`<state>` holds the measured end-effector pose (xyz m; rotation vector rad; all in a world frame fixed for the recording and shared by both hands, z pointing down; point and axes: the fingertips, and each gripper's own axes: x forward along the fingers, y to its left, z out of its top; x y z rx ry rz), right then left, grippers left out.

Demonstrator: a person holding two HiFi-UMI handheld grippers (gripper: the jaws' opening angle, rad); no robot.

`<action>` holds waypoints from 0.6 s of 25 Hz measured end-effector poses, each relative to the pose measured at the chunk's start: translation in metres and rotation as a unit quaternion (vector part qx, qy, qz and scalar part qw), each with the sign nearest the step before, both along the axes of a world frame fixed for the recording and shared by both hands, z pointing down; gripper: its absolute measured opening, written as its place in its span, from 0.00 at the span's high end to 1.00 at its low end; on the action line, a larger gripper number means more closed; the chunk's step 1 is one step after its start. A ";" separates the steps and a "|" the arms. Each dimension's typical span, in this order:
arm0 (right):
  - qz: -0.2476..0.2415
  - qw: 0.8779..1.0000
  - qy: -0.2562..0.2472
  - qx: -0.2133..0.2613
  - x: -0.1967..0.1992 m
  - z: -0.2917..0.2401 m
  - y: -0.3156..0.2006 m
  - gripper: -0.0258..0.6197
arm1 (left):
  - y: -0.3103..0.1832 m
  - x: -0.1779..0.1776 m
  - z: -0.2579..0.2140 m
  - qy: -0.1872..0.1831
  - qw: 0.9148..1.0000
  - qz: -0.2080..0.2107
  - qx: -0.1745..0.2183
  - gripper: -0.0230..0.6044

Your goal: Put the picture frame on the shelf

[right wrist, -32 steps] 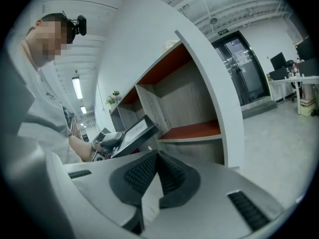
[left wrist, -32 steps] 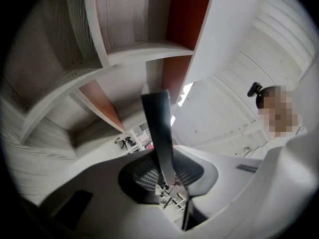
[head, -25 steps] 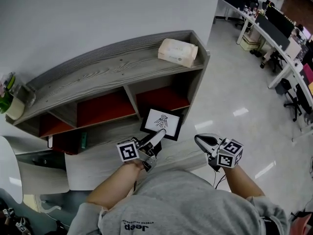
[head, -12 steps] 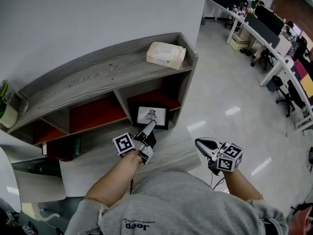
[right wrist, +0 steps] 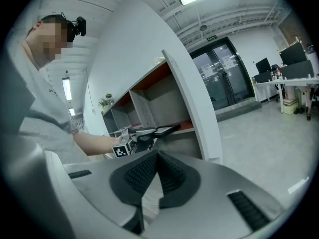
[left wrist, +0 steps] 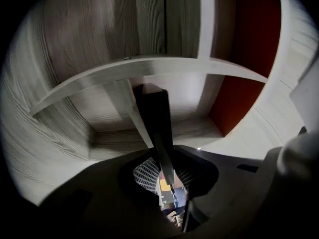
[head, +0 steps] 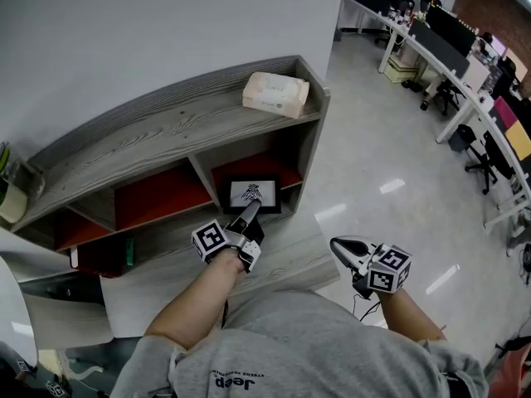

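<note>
The picture frame [head: 254,193], black-rimmed with a white print, stands tilted at the front of the grey shelf's [head: 149,139] right red-backed compartment. My left gripper [head: 250,212] is shut on its lower edge. In the left gripper view the frame [left wrist: 153,118] shows edge-on as a dark bar running up from between the jaws, with the compartment's floor and walls behind it. My right gripper [head: 340,245] hangs shut and empty to the right, away from the shelf. From the right gripper [right wrist: 158,157] view, the left gripper [right wrist: 143,132] holds the frame [right wrist: 168,129] flat at the shelf's front.
A pack of tissues [head: 275,94] lies on the shelf top at the right end. A potted plant [head: 12,193] stands at the left end. Office desks and chairs [head: 465,65] line the far right. Shiny floor [head: 390,164] spreads right of the shelf.
My left gripper has carried the frame forward and up into the right compartment, where it now shows smaller and deeper. The right gripper has stayed about where it was.
</note>
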<state>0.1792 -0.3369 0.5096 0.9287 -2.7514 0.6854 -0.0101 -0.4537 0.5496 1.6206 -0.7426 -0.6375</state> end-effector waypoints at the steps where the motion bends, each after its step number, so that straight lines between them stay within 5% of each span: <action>1: 0.000 1.000 0.000 0.000 -0.001 0.000 0.000 0.93 | -0.002 -0.002 0.002 0.013 1.000 -0.007 -0.006 0.82; 4: 0.000 1.000 0.000 0.000 0.000 -0.001 0.001 0.93 | -0.005 -0.007 0.005 0.046 0.998 -0.023 -0.019 0.83; 15: -0.008 1.000 0.002 0.004 -0.006 -0.004 0.003 0.93 | 0.000 -0.001 -0.003 0.066 0.998 -0.006 -0.010 0.64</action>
